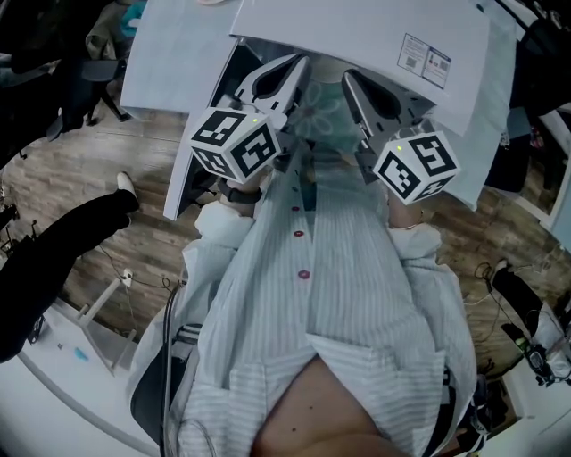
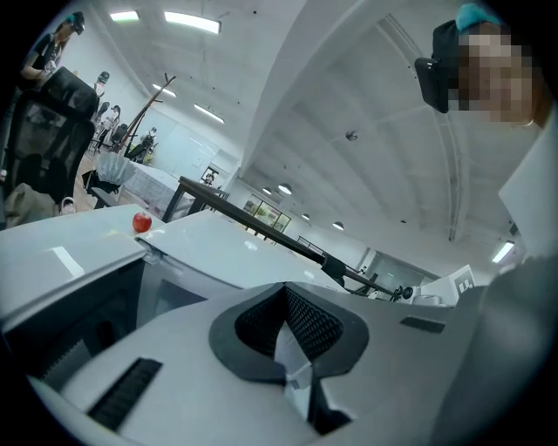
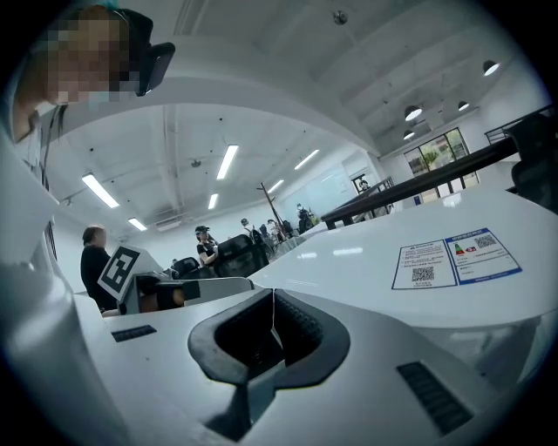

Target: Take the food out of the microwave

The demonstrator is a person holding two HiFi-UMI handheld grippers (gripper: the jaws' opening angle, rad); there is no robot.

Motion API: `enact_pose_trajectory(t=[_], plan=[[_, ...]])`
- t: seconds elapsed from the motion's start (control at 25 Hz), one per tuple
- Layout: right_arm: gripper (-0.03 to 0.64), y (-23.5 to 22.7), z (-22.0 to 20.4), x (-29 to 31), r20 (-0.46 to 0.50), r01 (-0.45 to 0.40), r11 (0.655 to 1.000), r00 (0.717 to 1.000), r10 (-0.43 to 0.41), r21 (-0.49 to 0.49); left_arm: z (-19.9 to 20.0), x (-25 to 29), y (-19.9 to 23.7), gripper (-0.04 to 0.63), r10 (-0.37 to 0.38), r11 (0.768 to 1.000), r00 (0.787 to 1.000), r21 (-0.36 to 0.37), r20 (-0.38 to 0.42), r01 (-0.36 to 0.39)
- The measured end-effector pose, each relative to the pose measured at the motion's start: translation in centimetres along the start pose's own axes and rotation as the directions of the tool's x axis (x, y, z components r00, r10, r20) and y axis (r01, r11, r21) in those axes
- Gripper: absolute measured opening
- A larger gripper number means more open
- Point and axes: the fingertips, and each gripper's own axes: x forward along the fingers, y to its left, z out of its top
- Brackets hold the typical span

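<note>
A: White casing of the microwave (image 1: 375,40), label sticker (image 1: 425,61) on top: straight ahead of both grippers, at the upper edge of the head view. Food?
B: Not to be made out in any view.
A: Left gripper (image 2: 285,294)?
B: Jaws pressed together, nothing between.
A: Right gripper (image 3: 273,298)?
B: Same: closed, empty, near the label.
A: Further out?
B: Small red round thing (image 2: 142,222) on a white surface (image 2: 61,235), wooden floor (image 1: 71,178) below.

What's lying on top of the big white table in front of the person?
A printed sticker shows on the table. The left gripper and right gripper cover part of its near edge, so anything there is hidden.
</note>
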Motion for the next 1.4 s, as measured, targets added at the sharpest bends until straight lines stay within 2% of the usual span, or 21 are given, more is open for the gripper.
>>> enact_pose_trajectory(t=[0.44, 0.68, 0.92, 1.4], plan=[[0.032, -0.8, -2.8, 0.6, -0.032, 0.052, 0.998, 0.998, -0.05, 0.047, -2.6, 0.3, 1.5, 0.008, -0.023, 0.999, 0.997, -0.037, -0.068, 0.021], [0.032, -1.4, -5.1, 0.8, -0.057, 0.093, 0.993, 0.994, -0.088, 0.08, -4.9, 0.0, 2.6, 0.009, -0.03, 0.995, 0.993, -0.096, -0.11, 0.019], [0.034, -2.4, -7.0, 0.5, -0.06, 0.131, 0.984, 0.99, -0.125, 0.122, -7.1, 0.2, 3.1, 0.009, -0.042, 0.989, 0.99, -0.147, -0.136, 0.022], [0.038, -4.8, -10.1, 1.1, -0.093, 0.191, 0.957, 0.98, -0.175, 0.216, -9.2, 1.2, 5.1, 0.012, -0.028, 0.983, 0.984, -0.184, -0.175, -0.005]])
